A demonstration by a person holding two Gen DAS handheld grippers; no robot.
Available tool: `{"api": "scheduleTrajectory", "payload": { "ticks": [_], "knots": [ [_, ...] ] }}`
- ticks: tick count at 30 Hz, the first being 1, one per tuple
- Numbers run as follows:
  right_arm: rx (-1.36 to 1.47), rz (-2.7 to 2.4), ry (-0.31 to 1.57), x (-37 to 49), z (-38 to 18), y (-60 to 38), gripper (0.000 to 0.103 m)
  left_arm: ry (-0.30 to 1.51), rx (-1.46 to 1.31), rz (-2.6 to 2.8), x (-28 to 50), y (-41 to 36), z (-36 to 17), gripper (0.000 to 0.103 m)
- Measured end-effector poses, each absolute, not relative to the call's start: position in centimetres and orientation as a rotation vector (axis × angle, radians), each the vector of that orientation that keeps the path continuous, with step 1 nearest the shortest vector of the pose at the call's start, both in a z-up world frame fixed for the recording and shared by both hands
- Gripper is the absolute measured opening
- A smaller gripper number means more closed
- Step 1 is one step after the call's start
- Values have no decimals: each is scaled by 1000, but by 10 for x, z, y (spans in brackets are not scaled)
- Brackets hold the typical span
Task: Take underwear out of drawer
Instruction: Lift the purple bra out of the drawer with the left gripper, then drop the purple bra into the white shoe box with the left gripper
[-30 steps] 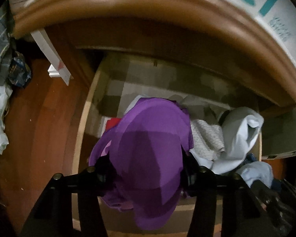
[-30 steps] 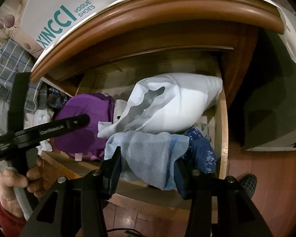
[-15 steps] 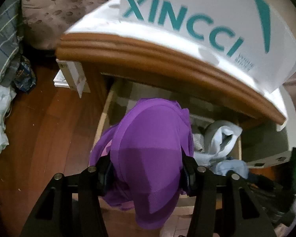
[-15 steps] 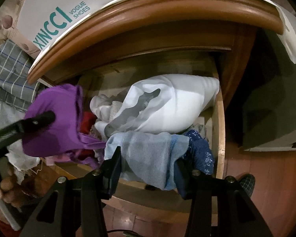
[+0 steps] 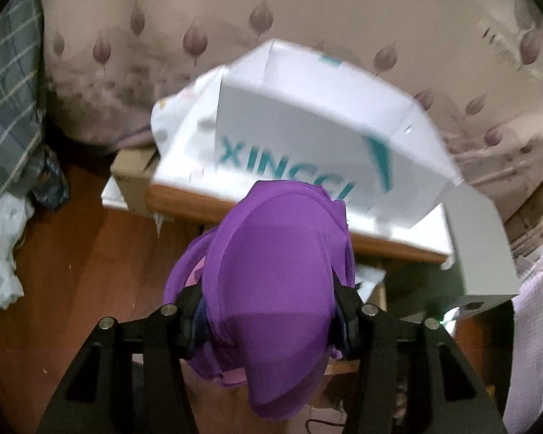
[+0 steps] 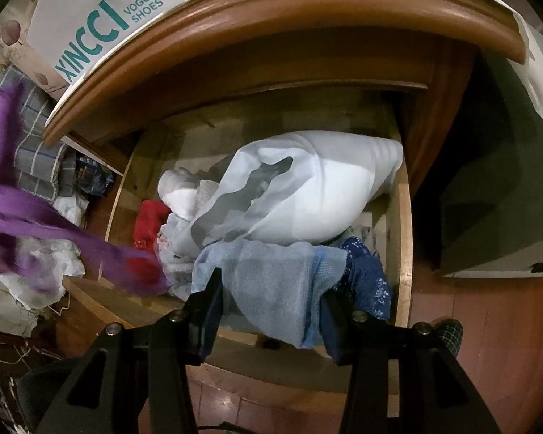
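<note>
A purple padded underwear piece [image 5: 271, 289] hangs between the fingers of my left gripper [image 5: 269, 311], which is shut on it, high above the wooden bedside cabinet [image 5: 184, 206]. From the right wrist it shows as a purple blur [image 6: 36, 217] at the left, outside the open drawer [image 6: 403, 253]. My right gripper [image 6: 271, 294] is shut on a light blue cloth [image 6: 271, 271] at the drawer's front edge. Behind it in the drawer lie a white garment [image 6: 307, 199], a red piece [image 6: 148, 220] and a dark blue patterned piece [image 6: 369, 278].
A white XINCCI shoe box [image 5: 307, 137] sits on the cabinet top. Leaf-patterned bedding [image 5: 235, 18] lies behind it, and a plaid cloth [image 5: 7, 108] at the left. A grey box [image 5: 478, 246] stands right of the cabinet on the wooden floor [image 5: 72, 271].
My left gripper has risen with the purple underwear, from just over the drawer to well above the cabinet top. The right gripper and its light blue cloth have stayed put.
</note>
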State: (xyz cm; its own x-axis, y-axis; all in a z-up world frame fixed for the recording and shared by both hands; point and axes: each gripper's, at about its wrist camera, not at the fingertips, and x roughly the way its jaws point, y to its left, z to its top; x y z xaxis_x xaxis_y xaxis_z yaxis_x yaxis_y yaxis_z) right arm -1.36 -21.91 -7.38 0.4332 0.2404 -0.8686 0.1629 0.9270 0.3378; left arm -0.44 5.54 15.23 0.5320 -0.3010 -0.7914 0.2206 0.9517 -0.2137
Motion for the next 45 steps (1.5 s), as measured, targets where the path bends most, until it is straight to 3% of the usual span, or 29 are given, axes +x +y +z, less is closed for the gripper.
{"api": "scheduleTrajectory", "payload": {
  "ticks": [9, 16, 20, 30, 36, 45],
  "knots": [
    [416, 49, 1136, -15, -76, -221, 47, 752, -42, -311, 20, 39, 294, 50],
    [438, 45, 1138, -15, -78, -224, 47, 661, -31, -296, 81, 11, 339, 51],
    [447, 47, 1141, -15, -81, -225, 47, 693, -52, -310, 124, -5, 322, 52],
    [435, 61, 1163, -12, -83, -221, 47, 857, -52, -255, 197, -24, 221, 52],
    [433, 81, 1171, -11, -84, -216, 47, 915, -57, -214, 204, -18, 183, 52],
    [433, 84, 1173, -10, -84, -214, 47, 949, -117, -120, 190, -17, 169, 51]
  ]
}}
